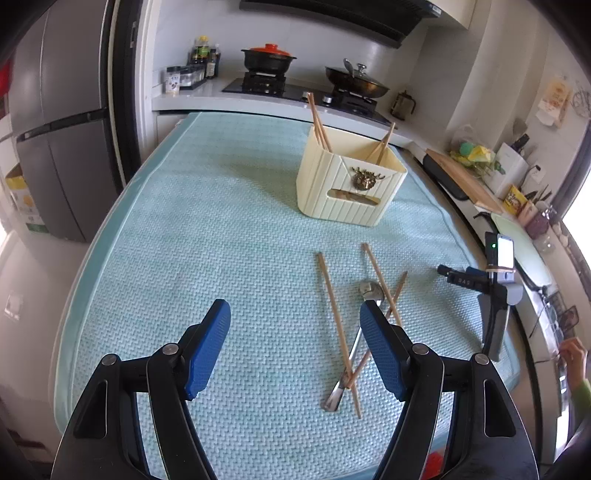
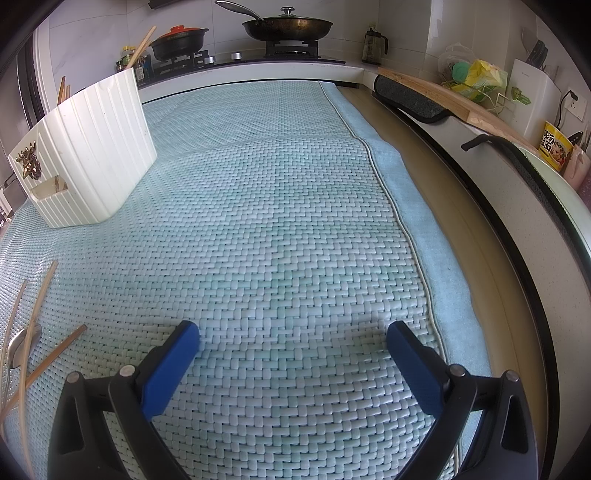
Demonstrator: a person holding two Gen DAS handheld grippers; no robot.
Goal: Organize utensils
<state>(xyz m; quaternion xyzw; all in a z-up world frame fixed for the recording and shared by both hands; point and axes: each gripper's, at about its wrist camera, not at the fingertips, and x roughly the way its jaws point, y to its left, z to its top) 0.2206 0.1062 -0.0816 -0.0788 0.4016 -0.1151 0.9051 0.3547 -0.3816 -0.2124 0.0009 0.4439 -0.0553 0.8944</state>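
Note:
A cream ribbed utensil holder (image 1: 349, 186) (image 2: 88, 162) stands on the woven mint mat (image 1: 229, 236) (image 2: 280, 221), with several chopsticks leaning inside it. Three loose wooden chopsticks (image 1: 334, 314) (image 2: 35, 314) lie crossed over a metal spoon (image 1: 369, 290) (image 2: 22, 345) on the mat. My left gripper (image 1: 295, 312) hovers open just left of that pile, nothing between its blue pads. Over bare mat, my right gripper (image 2: 293, 334) is open and empty, with the pile at its far left. The other gripper's body (image 1: 495, 291) shows at the left wrist view's right.
Behind the mat runs a counter with a gas stove, a black pot with a red lid (image 1: 269, 59) and a lidded pan (image 2: 288, 26). A wooden board (image 2: 443, 94) and clutter line the right side. A grey fridge (image 1: 62, 122) stands left. A person's hand (image 1: 574, 354) shows at the right edge.

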